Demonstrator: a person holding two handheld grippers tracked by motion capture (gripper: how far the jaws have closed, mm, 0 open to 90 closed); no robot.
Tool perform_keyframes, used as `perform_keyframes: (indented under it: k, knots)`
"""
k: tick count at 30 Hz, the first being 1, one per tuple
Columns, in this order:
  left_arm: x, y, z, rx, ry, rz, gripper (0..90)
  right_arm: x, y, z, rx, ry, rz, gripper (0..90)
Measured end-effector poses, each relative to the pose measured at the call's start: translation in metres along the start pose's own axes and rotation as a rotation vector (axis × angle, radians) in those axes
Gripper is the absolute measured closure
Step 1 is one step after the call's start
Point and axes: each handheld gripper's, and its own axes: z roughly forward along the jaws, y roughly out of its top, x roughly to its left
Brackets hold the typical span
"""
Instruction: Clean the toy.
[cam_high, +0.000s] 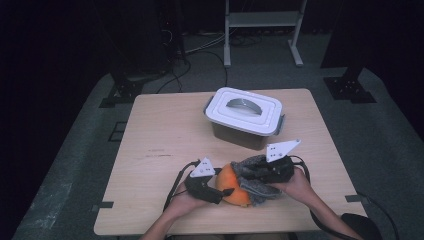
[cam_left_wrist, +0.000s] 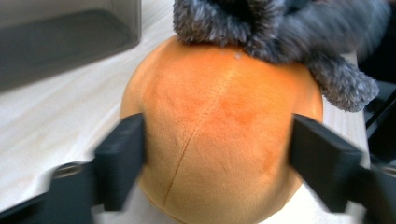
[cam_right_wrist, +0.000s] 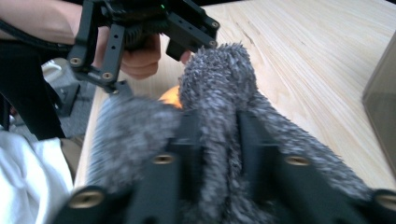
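At the near edge of the worktop, in the high view, an orange and grey plush toy lies between the two hands; the left gripper meets its orange end and the right gripper sits in its grey fur; a white-lidded box stands behind them, apart from the toy; in the left gripper view the fingers stand partly open on either side of the orange ball of the toy, at its flanks, though the blur hides whether they press it; in the right gripper view the fingers are nearly closed, pinching a strip of the grey fur between them, with the left gripper at the far end of the toy.
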Motion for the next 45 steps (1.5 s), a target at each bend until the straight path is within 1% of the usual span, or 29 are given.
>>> perform_keyframes:
  k: [2,4,5,6,7,9,11,13,14,15,17,19,21,23,25,27,29,32,36,42,43,45]
  knots:
    - [-0.003,0.003,-0.002,-0.007,0.026,0.023,34.6,-0.001,0.005,-0.003,0.011,-0.004,-0.005,79.3]
    - [-0.006,0.006,-0.004,-0.01,0.048,0.045,36.9,0.0,0.013,-0.008,0.0,-0.009,-0.02,80.3]
    - [-0.008,0.008,-0.004,-0.013,0.069,0.058,37.3,0.002,0.017,-0.01,-0.006,-0.008,-0.032,80.3]
    - [-0.01,0.009,-0.004,-0.013,0.084,0.071,37.4,0.004,0.021,-0.011,-0.011,-0.006,-0.039,80.3]
    - [-0.011,0.011,-0.003,-0.013,0.092,0.074,37.3,0.006,0.025,-0.009,-0.011,-0.004,-0.046,80.4]
    - [-0.011,0.011,-0.002,-0.003,0.089,0.07,37.3,0.009,0.028,-0.004,-0.021,0.005,-0.054,80.5]
    - [-0.011,0.009,-0.001,0.005,0.095,0.066,37.3,0.009,0.029,0.0,-0.033,0.016,-0.05,80.5]
    - [-0.009,0.007,0.0,0.019,0.1,0.063,37.6,0.009,0.029,0.001,-0.033,0.004,-0.05,80.6]
    - [-0.007,0.006,-0.001,0.012,0.096,0.053,37.9,0.007,0.028,0.0,-0.033,0.002,-0.043,80.7]
    - [-0.007,0.005,-0.001,0.011,0.094,0.051,37.9,0.005,0.027,-0.003,-0.043,0.002,-0.033,80.7]
    - [-0.006,0.005,-0.003,0.009,0.096,0.053,37.8,0.001,0.026,-0.01,-0.065,-0.012,-0.022,80.8]
    - [-0.006,0.005,-0.003,0.009,0.097,0.054,37.7,-0.003,0.025,-0.016,-0.086,-0.015,0.0,80.8]
    - [-0.005,0.005,-0.003,0.005,0.095,0.047,37.7,-0.004,0.024,-0.02,-0.107,-0.004,0.017,80.8]
    - [-0.005,0.006,-0.002,0.002,0.095,0.047,37.6,-0.002,0.026,-0.02,-0.117,0.009,0.013,80.8]
    - [-0.007,0.008,-0.001,0.003,0.093,0.054,37.6,0.004,0.03,-0.016,-0.109,0.015,-0.008,80.7]
    - [-0.008,0.01,0.001,0.003,0.087,0.06,37.6,0.006,0.032,-0.008,-0.09,0.021,-0.022,80.7]
    - [-0.009,0.011,0.002,0.019,0.087,0.079,37.7,0.007,0.031,-0.002,-0.065,0.022,-0.027,80.8]
    - [-0.008,0.009,0.0,0.008,0.08,0.069,38.0,0.004,0.026,0.001,-0.051,0.027,-0.017,80.9]
    - [-0.007,0.007,-0.003,0.003,0.084,0.066,38.0,0.0,0.018,-0.006,-0.051,0.017,0.001,80.9]
    - [-0.007,0.003,-0.009,-0.005,0.085,0.057,37.7,-0.005,0.003,-0.024,-0.032,-0.019,0.037,81.0]
    - [-0.007,0.004,-0.009,-0.005,0.085,0.059,37.7,-0.005,0.004,-0.026,-0.039,-0.022,0.042,81.0]
    - [-0.008,0.006,-0.007,-0.005,0.088,0.067,37.7,-0.004,0.01,-0.03,-0.073,-0.014,0.041,81.0]
